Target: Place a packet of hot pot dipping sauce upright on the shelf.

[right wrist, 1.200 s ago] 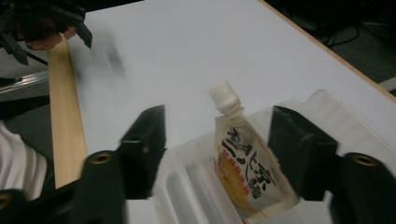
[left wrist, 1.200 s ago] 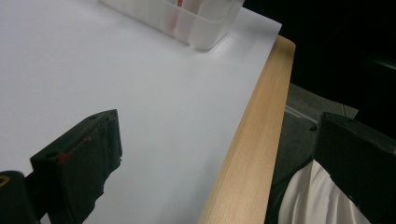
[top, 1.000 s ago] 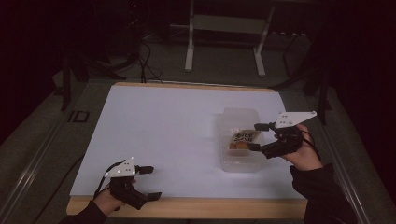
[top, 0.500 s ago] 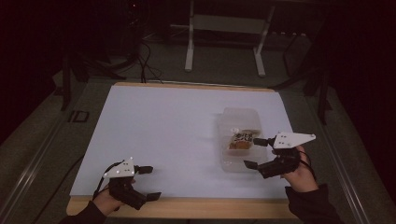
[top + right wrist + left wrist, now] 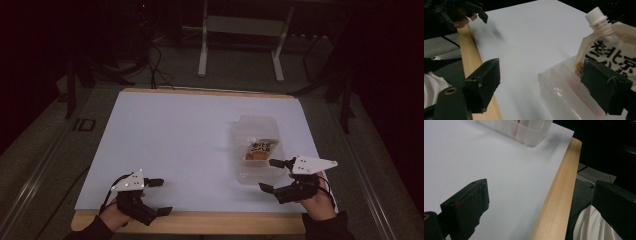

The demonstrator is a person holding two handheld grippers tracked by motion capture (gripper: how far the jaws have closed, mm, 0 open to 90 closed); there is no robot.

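A clear plastic bin (image 5: 246, 175) stands on the right side of the white table top, and a spouted pouch (image 5: 260, 149) with black lettering lies inside it. In the right gripper view the pouch (image 5: 609, 51) leans in the bin (image 5: 564, 97) with its white cap up. My right gripper (image 5: 271, 175) is open at the bin's near right corner, with nothing between its jaws. My left gripper (image 5: 160, 196) is open and empty at the near left edge of the table. The bin's corner (image 5: 529, 133) appears at the top of the left gripper view.
A white sheet (image 5: 180, 145) covers the table, with a wooden edge (image 5: 200, 222) along the near side. Beyond the table stand a metal frame (image 5: 240, 45) and cables (image 5: 155, 65) on a dark floor. The other hand's gripper (image 5: 466, 11) shows far off in the right gripper view.
My right gripper has drawn back from over the bin toward the near table edge and lower. The pouch stays in the bin. My left gripper has not moved.
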